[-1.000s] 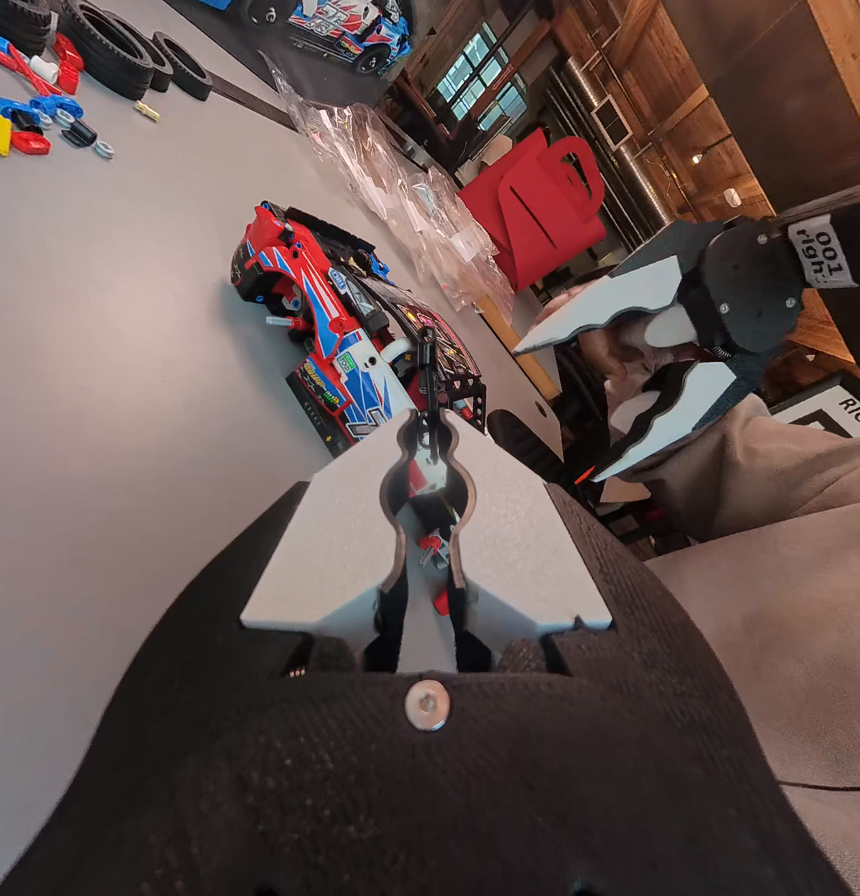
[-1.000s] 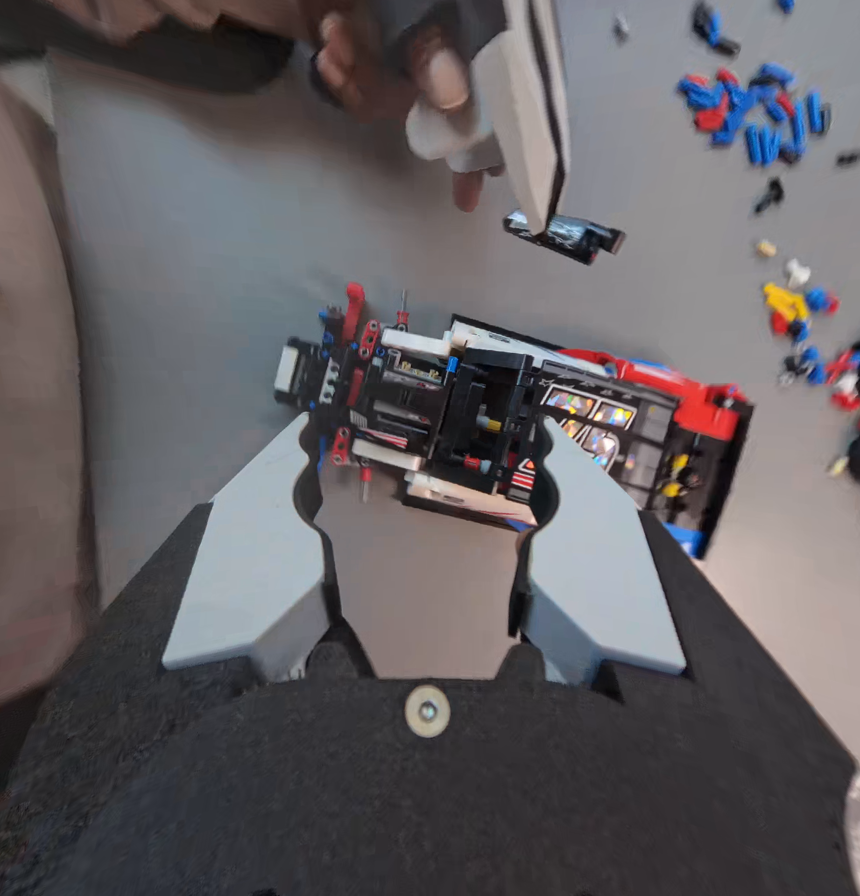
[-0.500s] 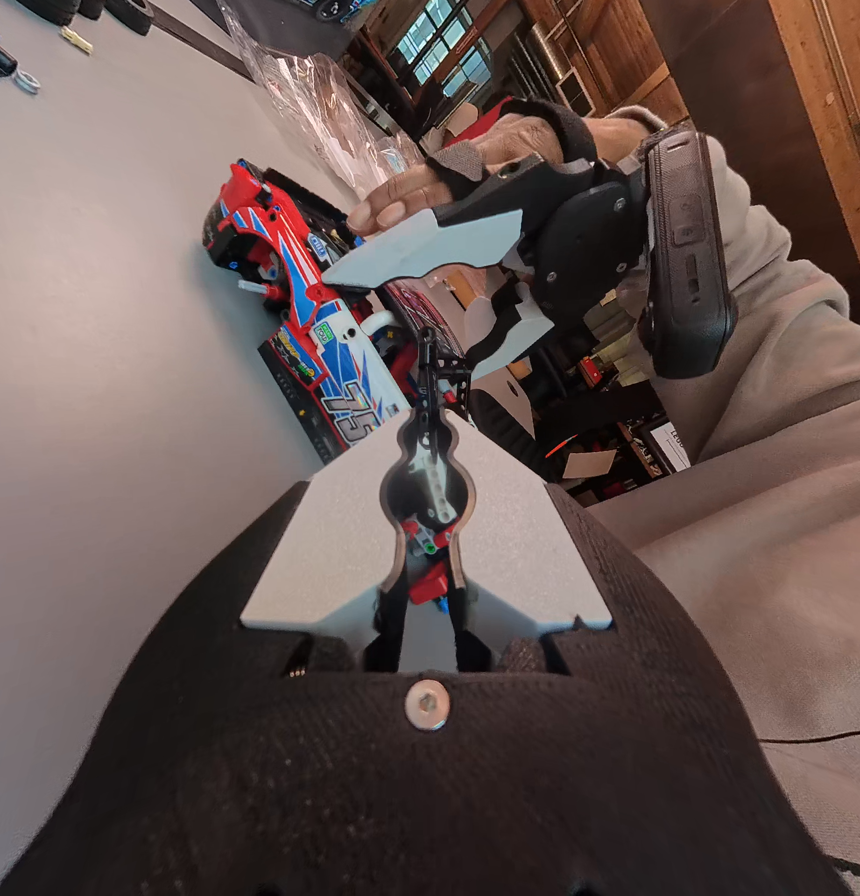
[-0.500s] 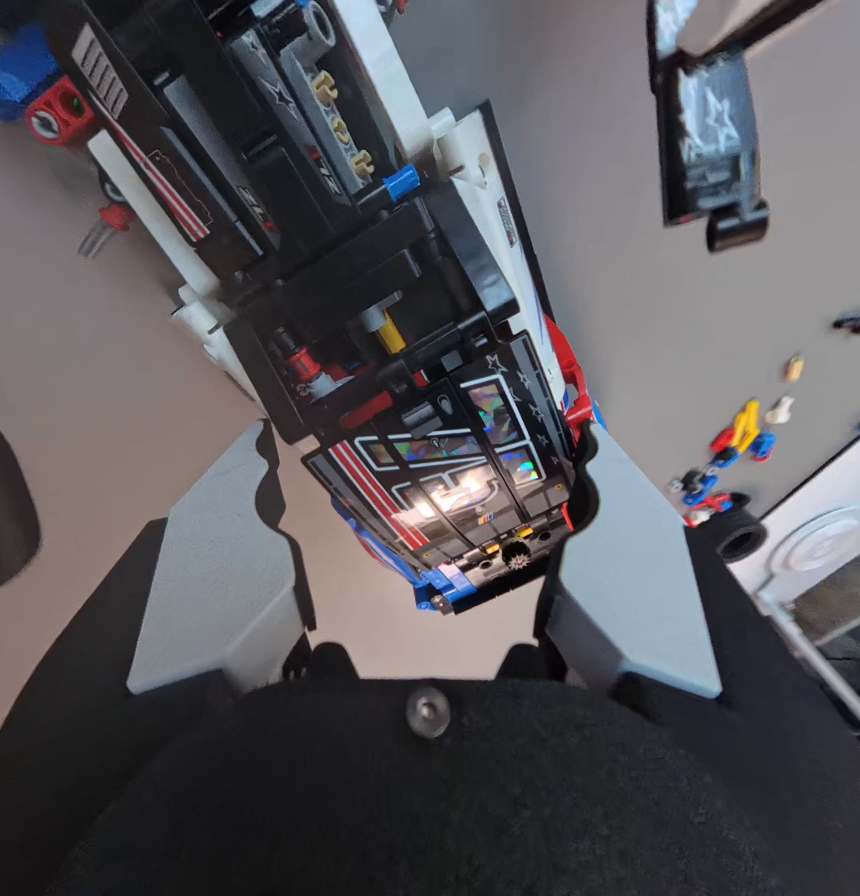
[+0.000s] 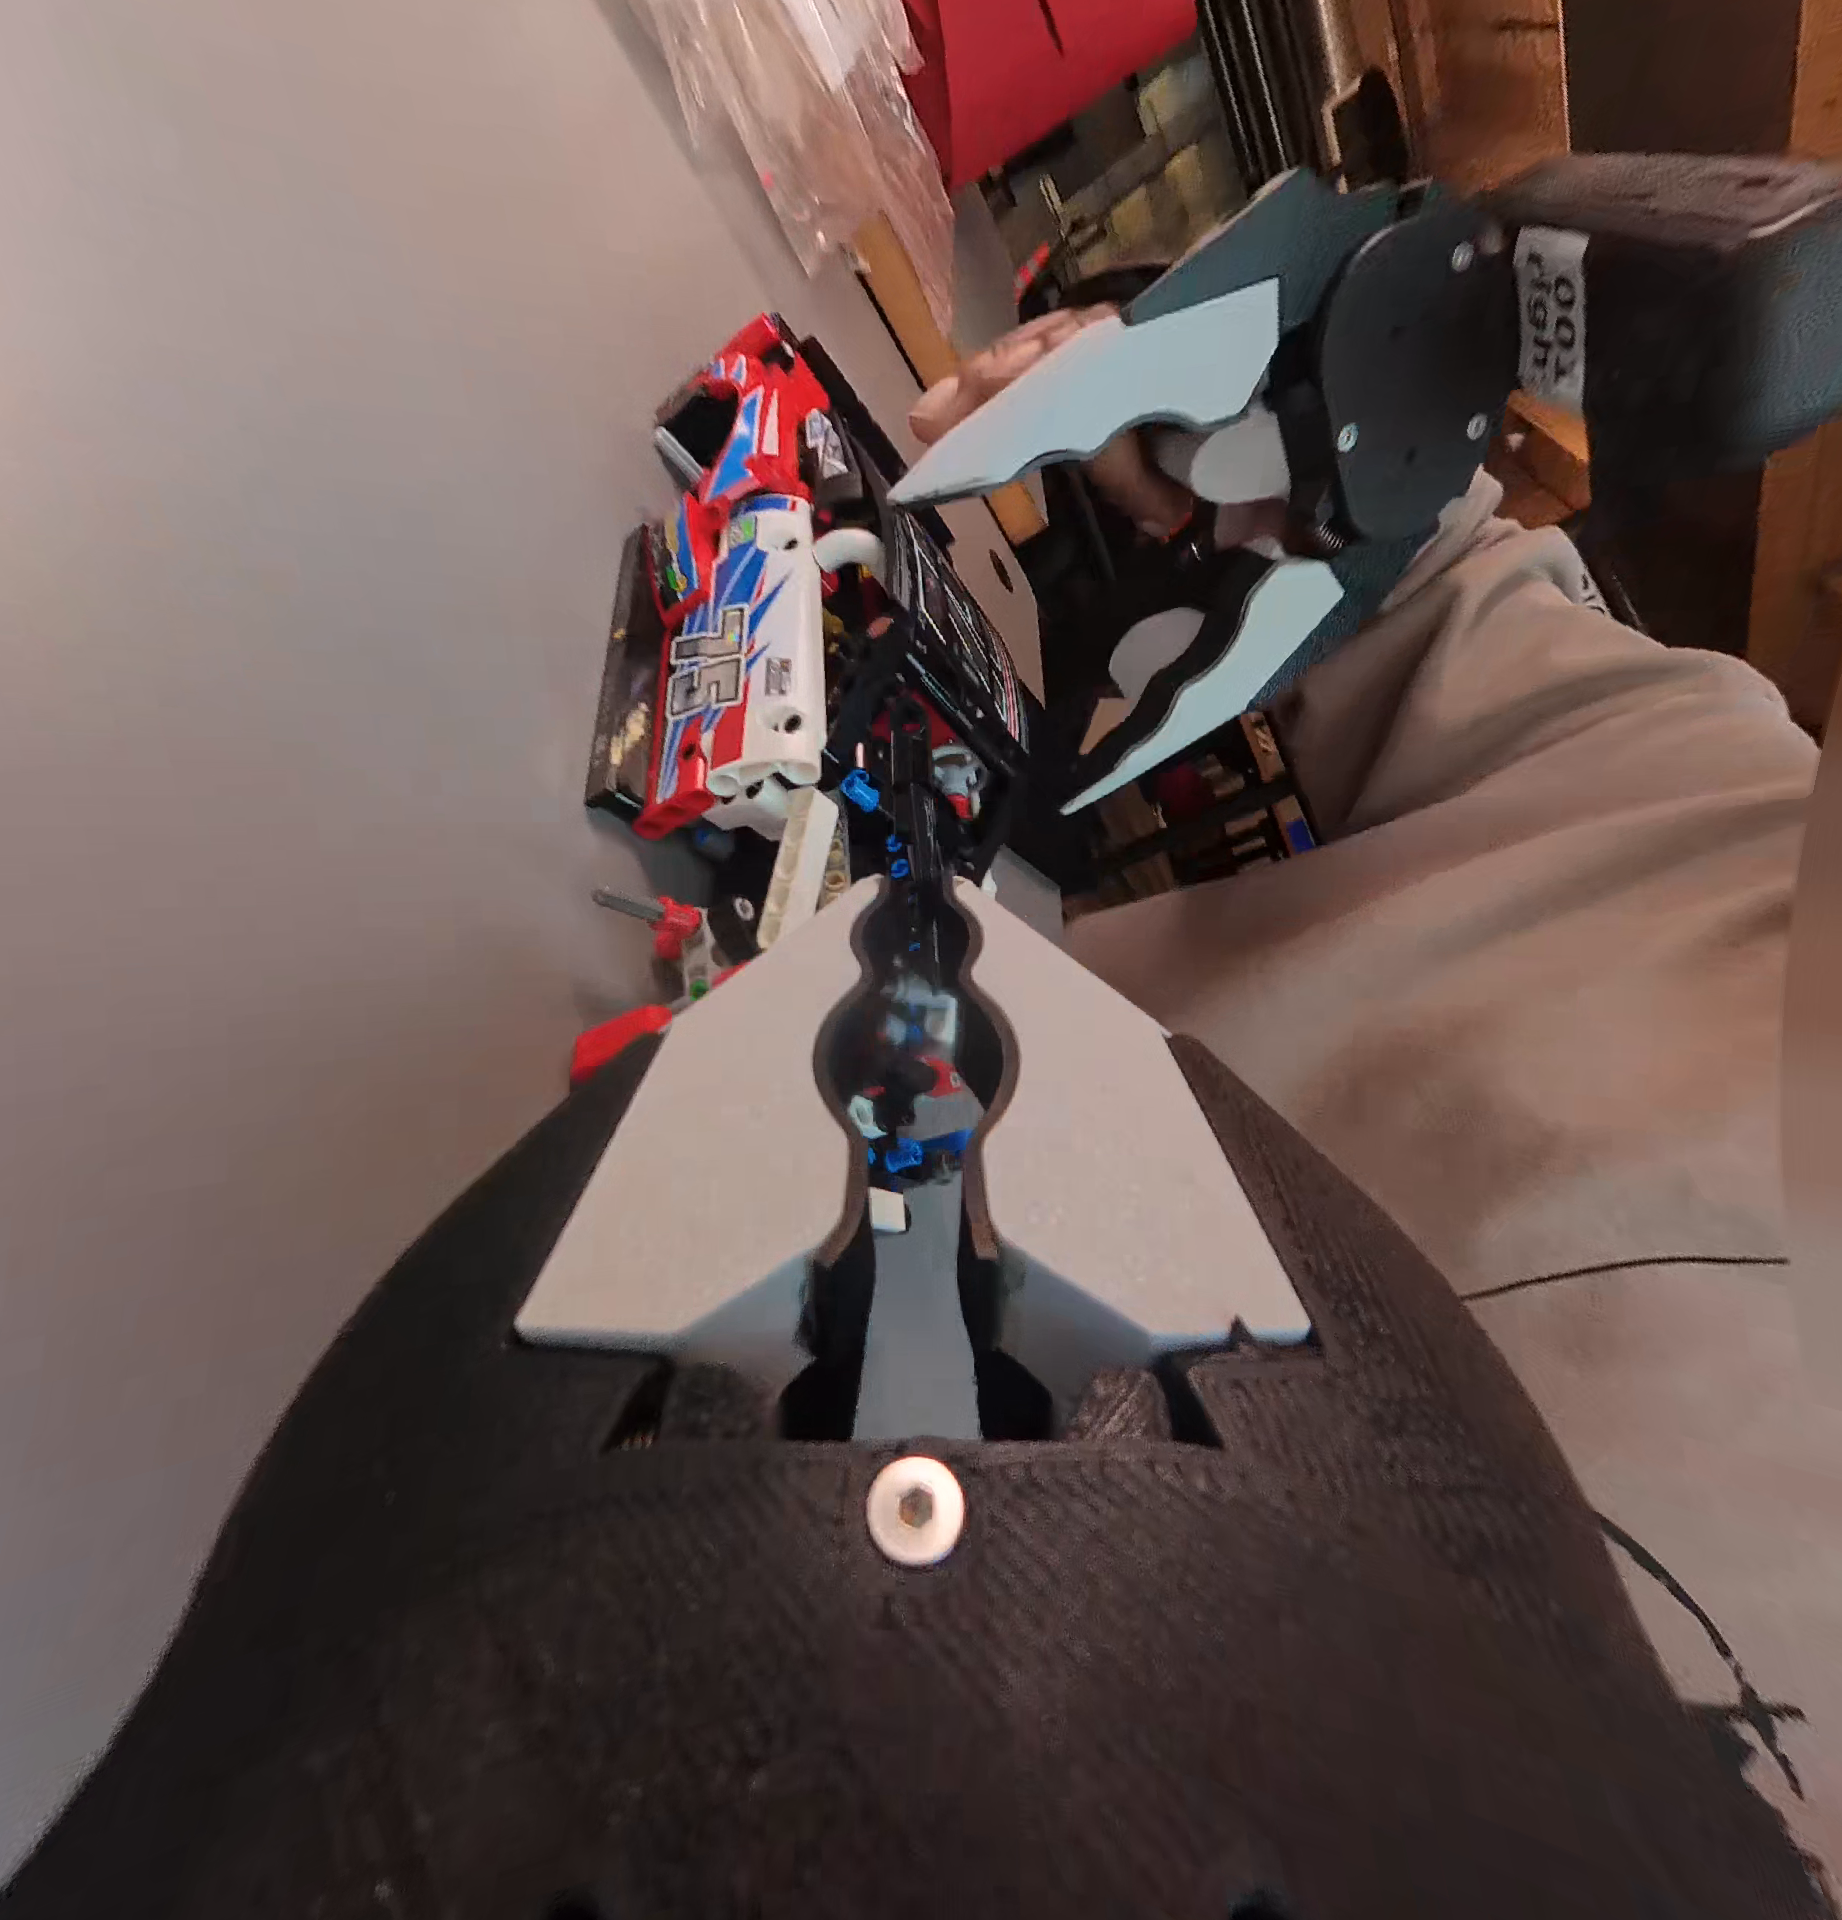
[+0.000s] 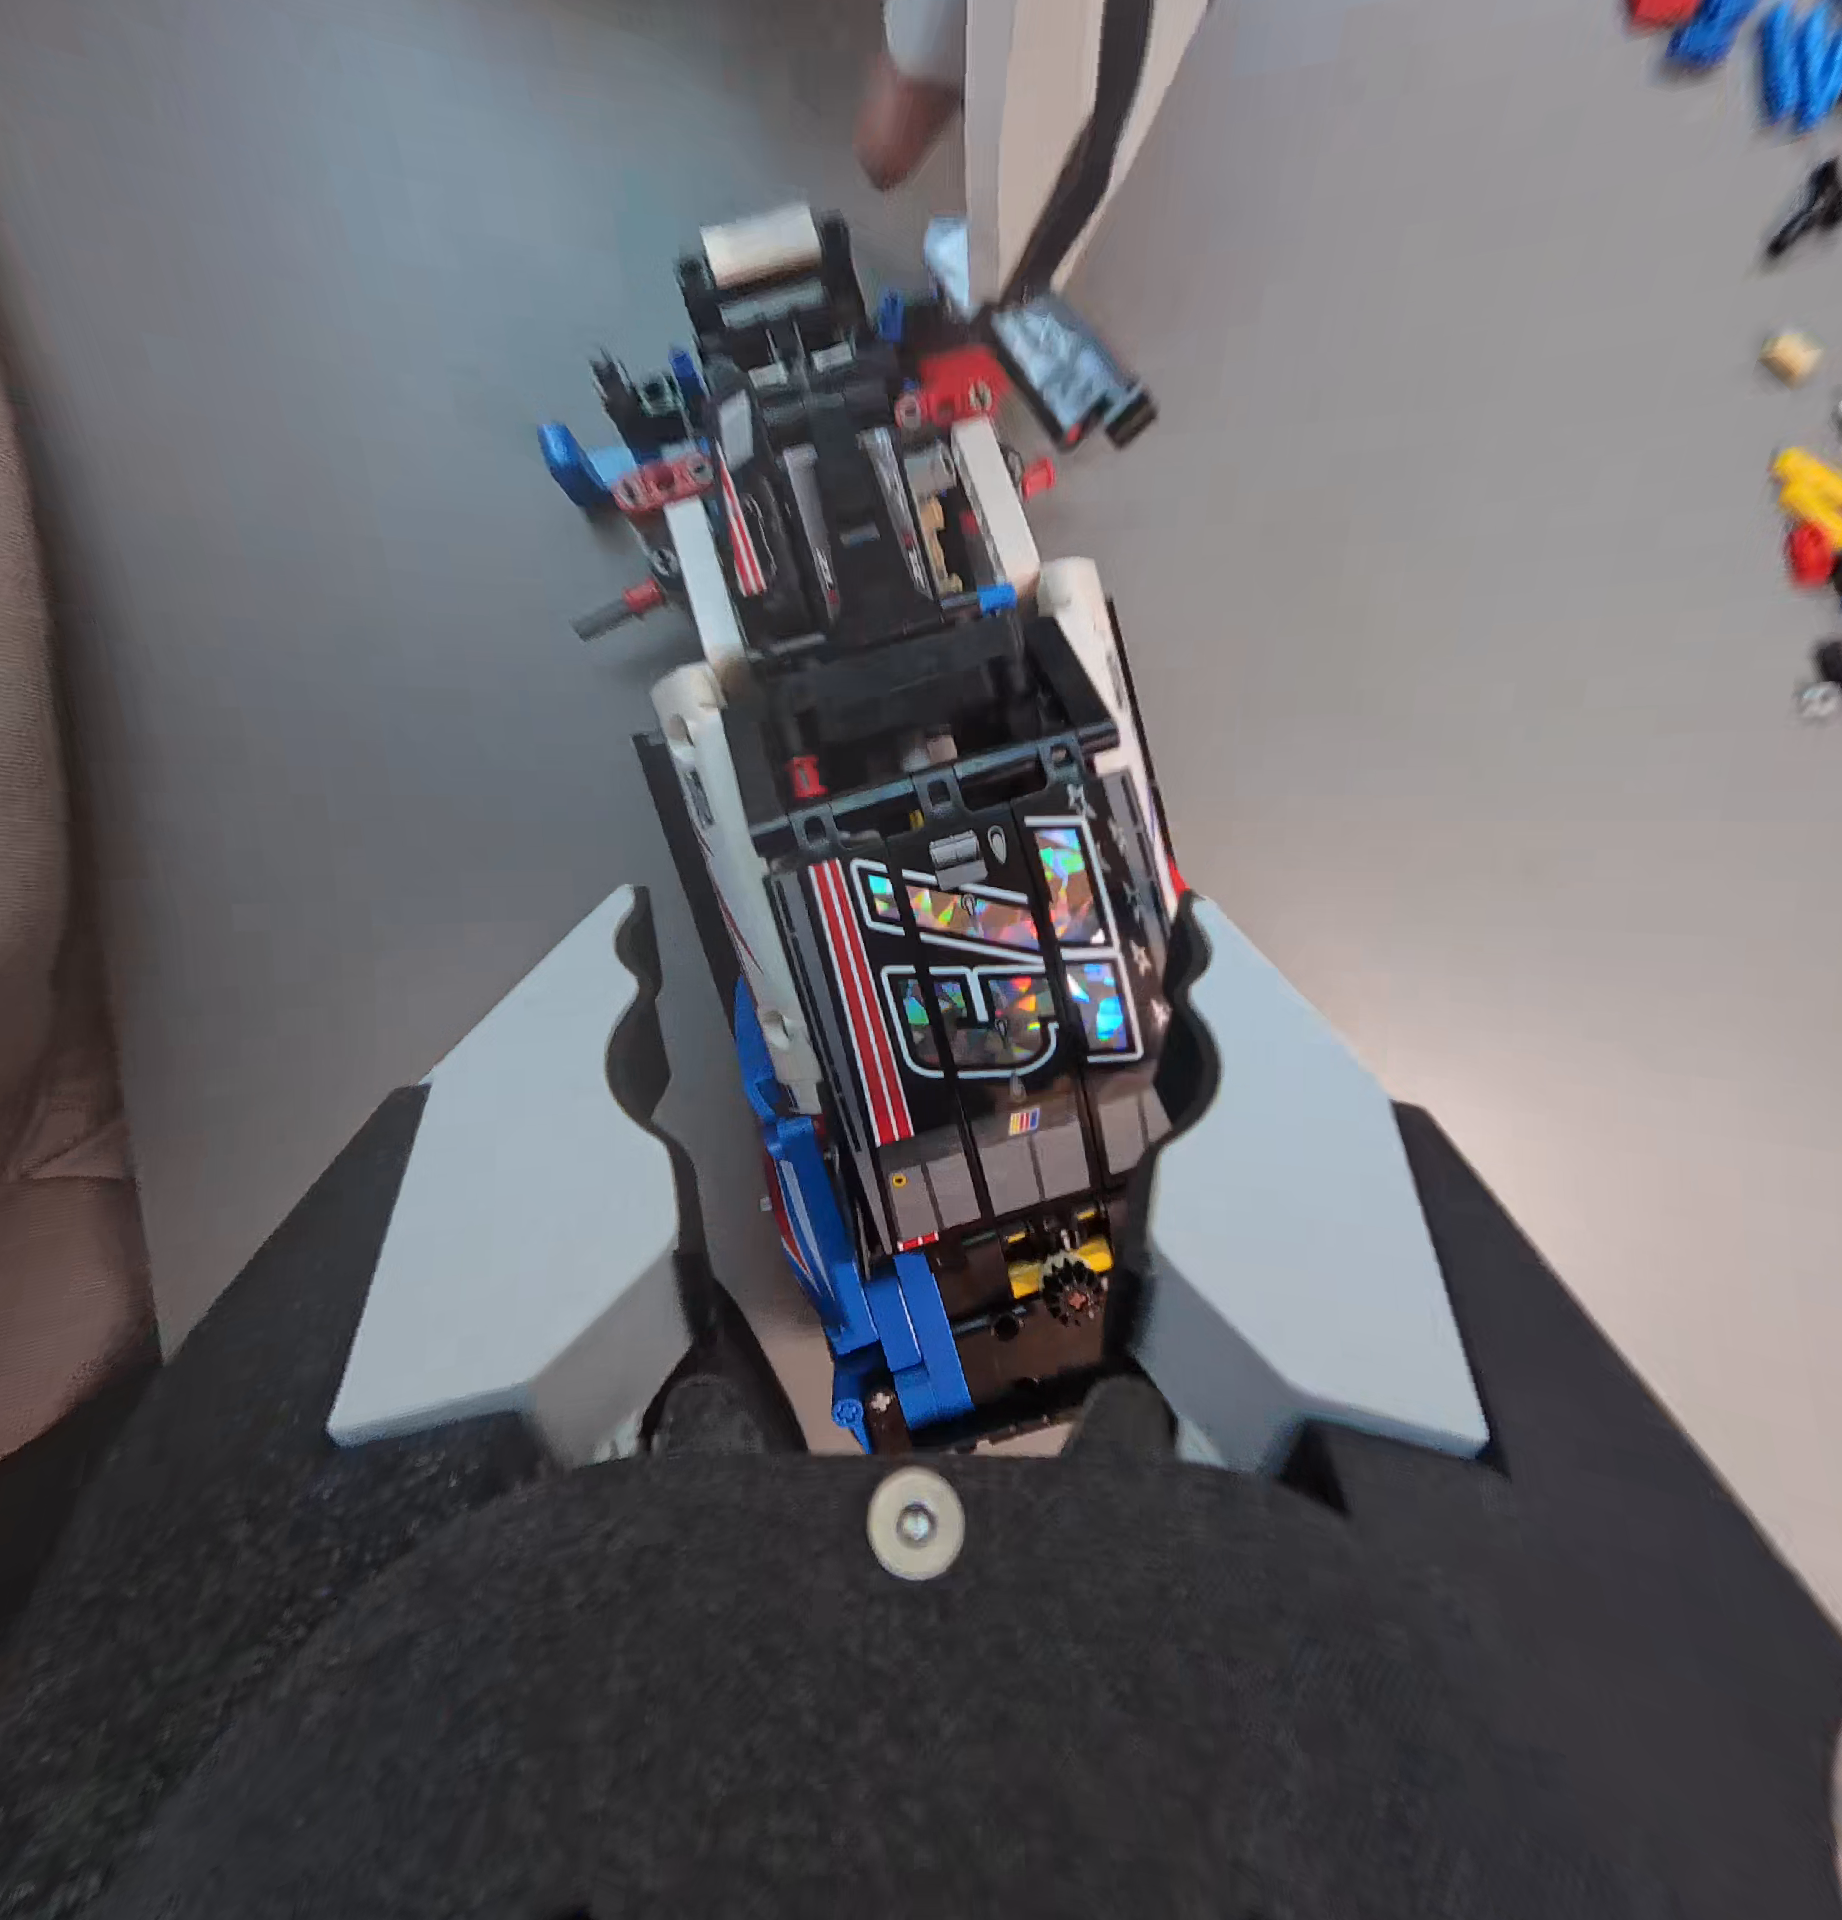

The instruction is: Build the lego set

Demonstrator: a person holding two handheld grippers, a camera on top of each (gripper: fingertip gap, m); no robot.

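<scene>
Lego car: right gripper spread, straddling roof; left gripper pinching black panel (face visible right view only).

- The loose bricks at the right wrist view's right edge are blurred and partly cut off; their shapes cannot be told.
- The left gripper there runs off the top edge.
- The clear plastic bags in the left wrist view are cropped at the top.
</scene>
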